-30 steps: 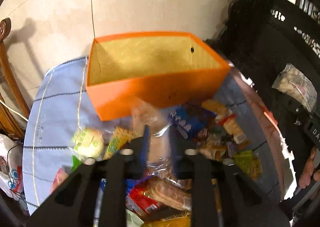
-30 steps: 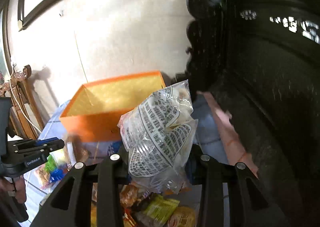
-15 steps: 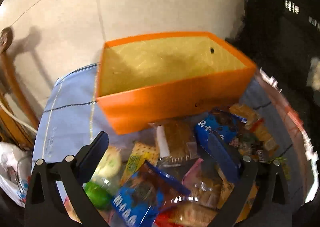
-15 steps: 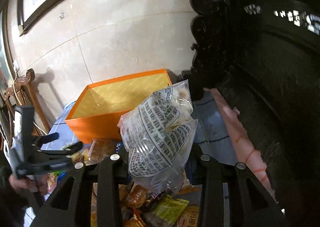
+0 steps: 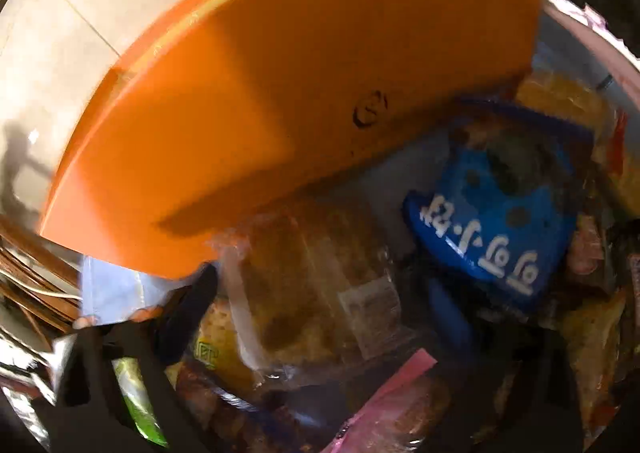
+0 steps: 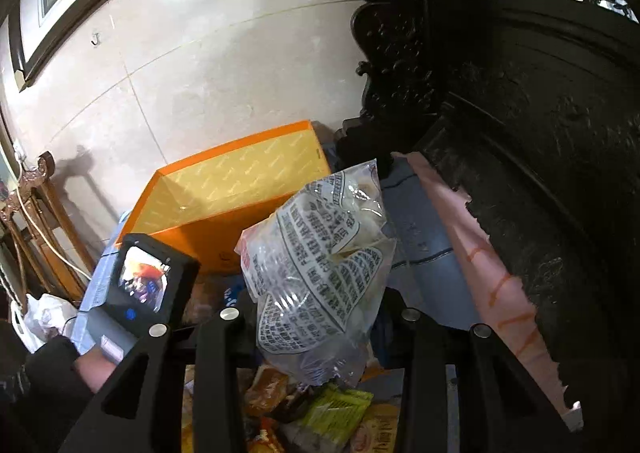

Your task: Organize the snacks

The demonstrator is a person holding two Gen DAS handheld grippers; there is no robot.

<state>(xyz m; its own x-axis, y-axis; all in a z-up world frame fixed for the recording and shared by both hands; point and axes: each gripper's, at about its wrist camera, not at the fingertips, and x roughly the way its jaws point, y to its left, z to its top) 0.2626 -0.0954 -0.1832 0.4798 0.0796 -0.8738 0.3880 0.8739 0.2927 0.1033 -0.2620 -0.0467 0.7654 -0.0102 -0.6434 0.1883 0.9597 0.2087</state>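
Observation:
An orange box stands open at the back of the table; it also shows in the right wrist view. My left gripper is open, low over the snack pile, its fingers on either side of a clear packet of brown biscuits. A blue snack bag lies to its right. My right gripper is shut on a clear bag with black print, held up in front of the box. The left gripper's body with its screen shows at the left of the right wrist view.
Several loose snack packets lie on the blue tablecloth. Dark carved furniture stands close on the right. A wooden chair and a white bag are at the left. A tiled wall is behind.
My left gripper let go of the biscuit packet, opened wide and dropped low toward the pile near the box. My right gripper kept hold of the printed bag and rose slightly.

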